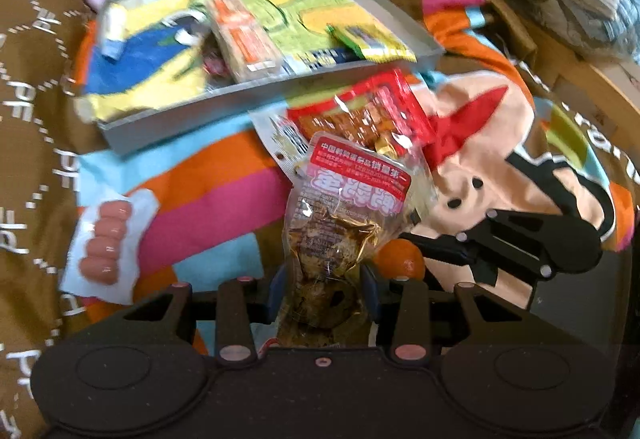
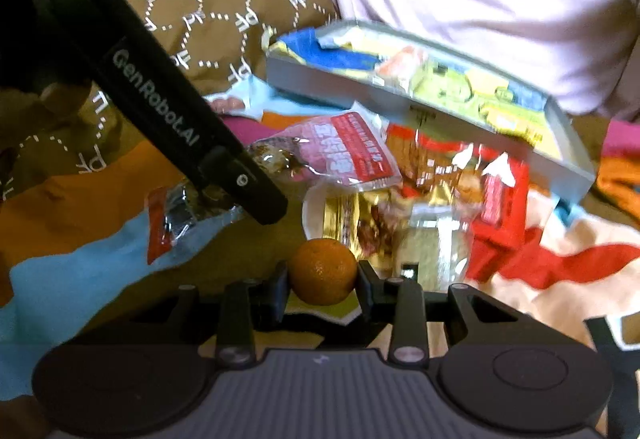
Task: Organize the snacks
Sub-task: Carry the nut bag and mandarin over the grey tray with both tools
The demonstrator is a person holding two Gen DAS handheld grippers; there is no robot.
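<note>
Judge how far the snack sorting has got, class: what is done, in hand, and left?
Done: the shallow grey tray already holds several colourful packets. In hand: the left tool grips a clear pink-labelled snack pouch; the right tool grips a small orange fruit. Left: the red packet and pink sausage pack on the blanket.

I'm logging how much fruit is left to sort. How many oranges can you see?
1. The orange sits between the fingers of the right gripper, just in front of the pile of snack packets. More could be hidden under the packets.

Orange tangerine, grey tray, brown hexagon-patterned cloth, pink-labelled packet.
</note>
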